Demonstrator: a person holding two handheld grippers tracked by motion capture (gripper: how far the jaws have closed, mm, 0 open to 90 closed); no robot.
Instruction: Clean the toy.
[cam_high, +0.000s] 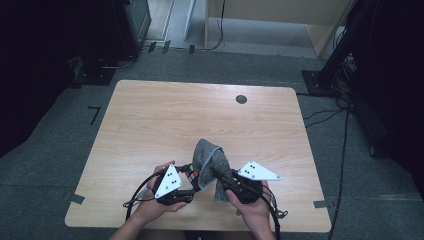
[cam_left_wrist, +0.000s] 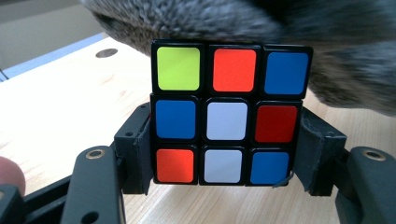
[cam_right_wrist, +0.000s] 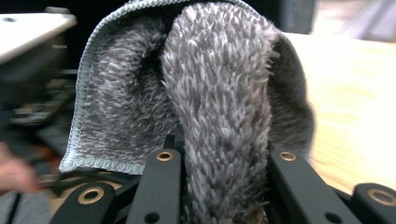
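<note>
A scrambled puzzle cube with coloured stickers is clamped between the two black jaws of my left gripper, held just above the table near its front edge; in the high view the cube peeks out beside the left gripper. A fluffy grey cloth is pinched in my right gripper and stands up in a fold. In the high view the cloth rests against the cube's far side, with the right gripper close beside it. In the left gripper view the cloth drapes over the cube's top edge.
The wooden table has a dark round grommet near its far edge. Grey carpet surrounds it, with black stands and cables at the right and dark equipment at the far left.
</note>
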